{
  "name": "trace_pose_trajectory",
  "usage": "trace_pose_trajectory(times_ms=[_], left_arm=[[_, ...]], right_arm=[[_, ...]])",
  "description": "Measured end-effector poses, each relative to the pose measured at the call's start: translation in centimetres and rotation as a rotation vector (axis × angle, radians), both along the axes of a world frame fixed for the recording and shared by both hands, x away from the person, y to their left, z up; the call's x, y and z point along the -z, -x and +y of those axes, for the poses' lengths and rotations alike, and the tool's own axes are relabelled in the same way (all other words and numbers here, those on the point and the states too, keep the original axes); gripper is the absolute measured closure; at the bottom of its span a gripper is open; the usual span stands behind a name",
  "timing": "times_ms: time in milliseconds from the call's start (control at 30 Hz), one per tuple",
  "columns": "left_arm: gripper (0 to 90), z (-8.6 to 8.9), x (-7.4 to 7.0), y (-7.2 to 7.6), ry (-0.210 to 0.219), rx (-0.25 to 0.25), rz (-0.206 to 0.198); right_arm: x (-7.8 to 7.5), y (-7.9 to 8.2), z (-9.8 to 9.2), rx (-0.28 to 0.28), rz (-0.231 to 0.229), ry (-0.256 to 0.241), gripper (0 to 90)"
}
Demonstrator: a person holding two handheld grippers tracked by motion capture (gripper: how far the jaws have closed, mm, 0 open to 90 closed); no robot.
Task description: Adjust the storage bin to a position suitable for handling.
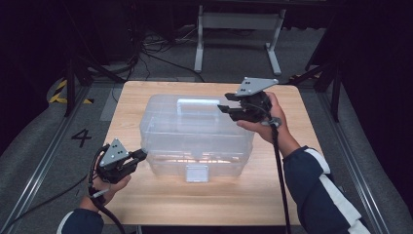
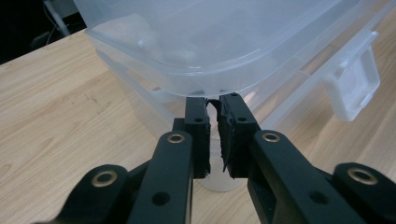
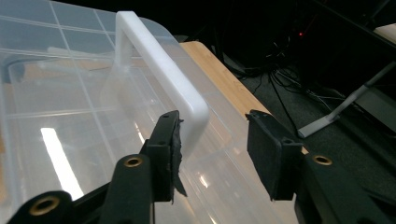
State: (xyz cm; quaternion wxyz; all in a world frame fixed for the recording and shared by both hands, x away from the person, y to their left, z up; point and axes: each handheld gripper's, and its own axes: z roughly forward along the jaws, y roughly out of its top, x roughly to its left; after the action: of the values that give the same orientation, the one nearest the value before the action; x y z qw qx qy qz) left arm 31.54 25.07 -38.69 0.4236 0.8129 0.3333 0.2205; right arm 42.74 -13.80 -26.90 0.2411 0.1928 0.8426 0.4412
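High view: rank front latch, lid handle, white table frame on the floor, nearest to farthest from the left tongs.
From the left tongs:
1. Front latch, on the box's near wall, to their right.
2. Lid handle, atop the lid, farther back.
3. White table frame, on the floor beyond the table.

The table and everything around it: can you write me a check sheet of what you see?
Surface: wooden table, bare wood around the box.
Job's things: clear plastic box, lid on, white handle raised, front latch.
Clutter: nothing seen.
Grippers: left gripper nearly shut at the box's corner; right gripper open around the handle.
Cables: one trails from each gripper; more on the floor behind.
Surroundings: dark room, metal stand, floor number 4.
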Motion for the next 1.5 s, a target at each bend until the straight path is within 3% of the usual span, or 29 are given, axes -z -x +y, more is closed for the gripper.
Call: trace_pose_trajectory(times_ms=[67, 133, 267, 333, 433, 600, 900, 1167, 1400, 1500], left_arm=[[86.1, 0.1, -0.1, 0.0, -0.006, 0.002, -0.007], [86.7, 0.1, -0.2, 0.0, -0.005, 0.001, -0.009], [88.2, 0.1, -0.5, 0.0, -0.005, -0.003, -0.017], [89.1, 0.1, -0.6, -0.1, -0.004, -0.002, -0.021], [89.4, 0.1, -0.8, -0.2, 0.001, -0.002, -0.026], [89.7, 0.1, -1.3, -0.4, 0.018, -0.001, -0.042], [89.8, -0.1, -2.0, -0.8, 0.034, -0.003, -0.06], [89.7, -0.4, -2.6, -1.3, 0.026, 0.0, -0.07], [89.8, -0.5, -3.0, -1.4, 0.029, -0.001, -0.082], [89.7, -0.4, -3.0, -1.5, 0.033, 0.001, -0.081]], right_arm=[[-0.3, 0.9, -2.1, 0.022, -0.028, -0.043, 53.6], [-0.4, 1.1, -2.7, 0.025, -0.032, -0.05, 53.6], [0.4, 2.5, -6.4, 0.07, -0.05, -0.09, 52.2], [0.6, 2.6, -6.9, 0.078, -0.049, -0.097, 52.1], [2.1, 3.3, -8.9, 0.098, -0.048, -0.107, 51.4], [4.4, 4.2, -10.6, 0.109, -0.053, -0.13, 46.7], [7.2, 5.1, -11.1, 0.107, -0.052, -0.145, 44.9], [8.9, 5.3, -10.8, 0.086, -0.034, -0.108, 45.6], [10.0, 5.4, -10.4, 0.074, -0.018, -0.144, 46.8], [10.3, 5.5, -9.9, 0.069, -0.033, -0.155, 47.8]])
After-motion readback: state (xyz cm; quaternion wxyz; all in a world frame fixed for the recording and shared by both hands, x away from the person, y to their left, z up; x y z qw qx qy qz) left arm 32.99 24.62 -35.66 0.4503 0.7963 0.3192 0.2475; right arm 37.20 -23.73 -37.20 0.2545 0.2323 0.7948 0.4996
